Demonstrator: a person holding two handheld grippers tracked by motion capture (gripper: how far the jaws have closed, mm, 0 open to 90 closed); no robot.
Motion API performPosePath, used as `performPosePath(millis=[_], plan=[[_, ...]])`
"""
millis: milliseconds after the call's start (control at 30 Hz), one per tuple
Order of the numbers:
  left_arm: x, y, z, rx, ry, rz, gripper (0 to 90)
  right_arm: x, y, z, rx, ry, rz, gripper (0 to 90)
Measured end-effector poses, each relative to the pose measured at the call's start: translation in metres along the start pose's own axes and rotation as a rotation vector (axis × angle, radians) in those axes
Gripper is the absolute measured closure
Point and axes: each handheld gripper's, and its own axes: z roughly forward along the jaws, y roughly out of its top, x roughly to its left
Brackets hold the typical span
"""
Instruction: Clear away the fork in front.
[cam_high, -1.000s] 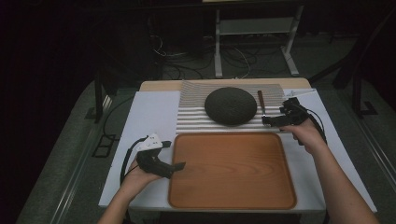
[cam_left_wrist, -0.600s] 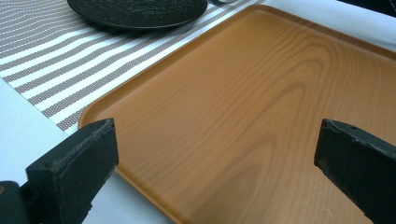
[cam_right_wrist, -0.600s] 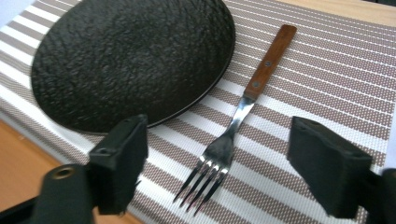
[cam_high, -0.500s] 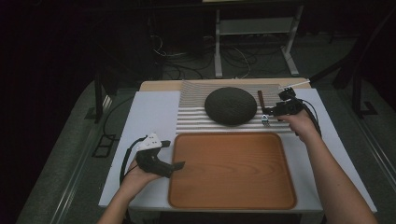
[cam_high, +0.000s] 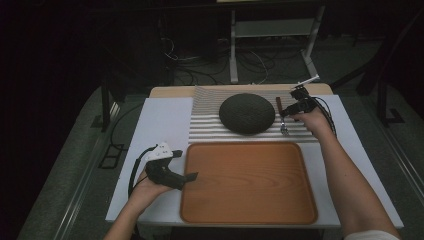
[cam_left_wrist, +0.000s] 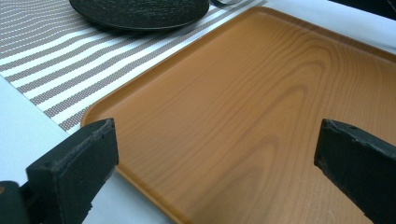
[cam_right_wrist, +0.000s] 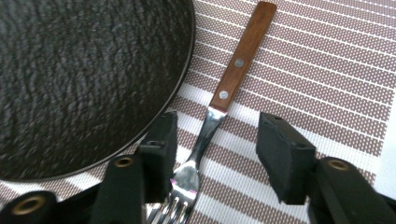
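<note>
At the near left of the table (cam_high: 150, 115), the left gripper (cam_high: 191, 176) hung with its jaws spread wide and empty over the wooden tray (cam_left_wrist: 261, 107). Farther off, near the striped mat's (cam_high: 210, 127) right edge, the right gripper (cam_right_wrist: 212, 147) had just been closing around a fork (cam_right_wrist: 219, 112), pads short of it. Its view revealed the wooden handle just beside the dark plate (cam_right_wrist: 84, 79).
</note>
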Motion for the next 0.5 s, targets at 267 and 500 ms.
performPosePath(millis=[267,500], plan=[[0.000,0.000,0.001,0.007,-0.002,0.002,0.0,0.000,0.019,0.014,0.073,-0.007,0.025,55.5],[-0.001,0.000,0.000,0.008,0.000,0.006,0.0,0.002,0.025,0.028,0.120,-0.037,0.044,58.5]])
